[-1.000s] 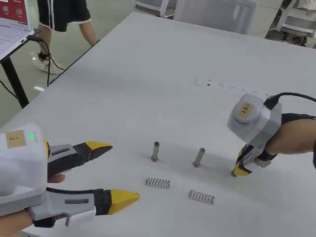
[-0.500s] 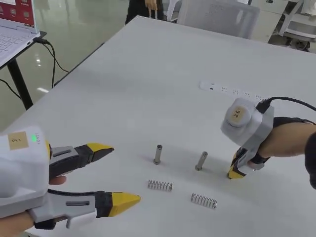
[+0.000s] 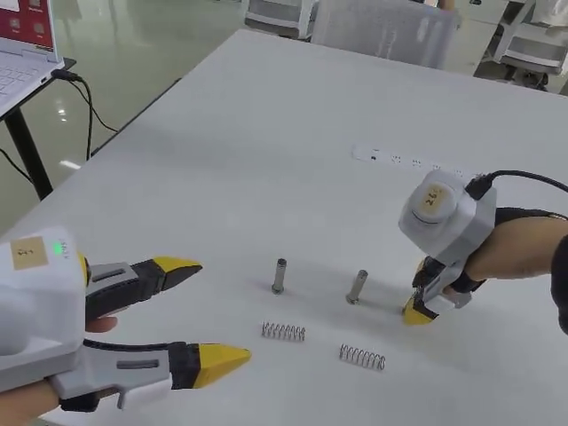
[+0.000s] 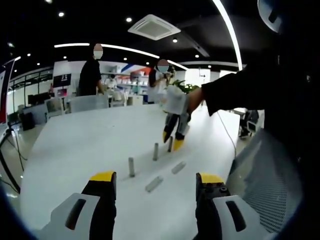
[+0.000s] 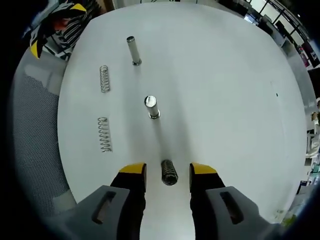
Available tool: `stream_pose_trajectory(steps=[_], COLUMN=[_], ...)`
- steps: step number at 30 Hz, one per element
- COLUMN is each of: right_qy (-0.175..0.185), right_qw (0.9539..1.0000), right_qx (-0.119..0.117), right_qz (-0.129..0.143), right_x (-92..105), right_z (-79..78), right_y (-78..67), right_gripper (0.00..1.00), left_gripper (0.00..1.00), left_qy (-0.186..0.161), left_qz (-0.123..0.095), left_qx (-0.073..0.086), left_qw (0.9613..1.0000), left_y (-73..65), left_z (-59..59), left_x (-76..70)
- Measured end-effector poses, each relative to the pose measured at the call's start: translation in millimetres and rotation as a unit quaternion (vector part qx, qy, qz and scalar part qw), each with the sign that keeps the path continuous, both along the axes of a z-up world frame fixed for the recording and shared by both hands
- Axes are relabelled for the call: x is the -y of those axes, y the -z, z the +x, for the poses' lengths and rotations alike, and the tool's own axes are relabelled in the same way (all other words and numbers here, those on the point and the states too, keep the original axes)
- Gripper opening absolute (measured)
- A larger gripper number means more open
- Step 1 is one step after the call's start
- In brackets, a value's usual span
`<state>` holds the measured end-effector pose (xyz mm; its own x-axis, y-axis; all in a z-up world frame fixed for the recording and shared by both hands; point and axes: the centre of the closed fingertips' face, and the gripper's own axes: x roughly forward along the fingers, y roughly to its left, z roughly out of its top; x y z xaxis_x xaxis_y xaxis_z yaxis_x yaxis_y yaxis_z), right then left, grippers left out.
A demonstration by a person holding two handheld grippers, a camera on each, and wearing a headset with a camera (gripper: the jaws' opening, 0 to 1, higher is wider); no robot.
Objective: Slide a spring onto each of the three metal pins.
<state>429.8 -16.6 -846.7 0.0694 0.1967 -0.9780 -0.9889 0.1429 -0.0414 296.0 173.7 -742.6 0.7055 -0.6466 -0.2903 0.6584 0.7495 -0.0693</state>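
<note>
Spring [image 5: 169, 172] stands inside the released right hand-held gripper [image 5: 168, 168], unmoved; left hand-held gripper [image 4: 156, 177] likewise released.

A broad white tabletop [image 3: 266, 133] is stretching across most of the head view, with a long white power strip [image 3: 417, 162] lying right of centre. At the upper left, an open laptop [image 3: 22, 67] is sitting on a dark stand, and a black cable [image 3: 89, 124] is trailing down from it. A grey mesh chair [image 3: 382, 31] is standing at the top edge. In the left gripper view, a person in a dark top [image 4: 90, 75] and a second person [image 4: 156, 80] are standing beyond the table.
</note>
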Motion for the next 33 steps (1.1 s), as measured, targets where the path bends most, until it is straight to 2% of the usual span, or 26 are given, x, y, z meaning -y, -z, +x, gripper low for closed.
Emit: stream_pose_trajectory(steps=[5,10,17,23,33], right_qy=[0.007,0.017,0.036,0.053,0.065], right_qw=[0.9999,0.9994,0.9985,0.9976,0.9956], right_qx=[0.002,0.015,0.021,0.017,0.002], right_qz=[0.011,0.025,0.035,0.043,0.068], right_x=[4.8,10.9,23.6,32.3,29.7], right_z=[-5.2,-7.9,-20.3,-37.8,-68.5], right_y=[-6.5,-15.9,-19.0,-17.8,-14.1], right_gripper=[0.32,0.33,0.32,0.32,0.31], left_gripper=[0.59,0.59,0.59,0.59,0.58], left_qy=[0.004,0.013,0.028,0.04,0.056], left_qz=[0.001,0.003,0.006,0.006,0.009], left_qx=[0.001,0.003,0.007,0.009,0.01], left_qw=[1.0,0.9999,0.9996,0.9991,0.9983], left_y=[-0.9,-3.9,-7.0,-8.0,-11.6], left_z=[0.9,2.3,2.9,3.5,2.9], left_x=[1.4,5.6,12.2,17.8,25.9])
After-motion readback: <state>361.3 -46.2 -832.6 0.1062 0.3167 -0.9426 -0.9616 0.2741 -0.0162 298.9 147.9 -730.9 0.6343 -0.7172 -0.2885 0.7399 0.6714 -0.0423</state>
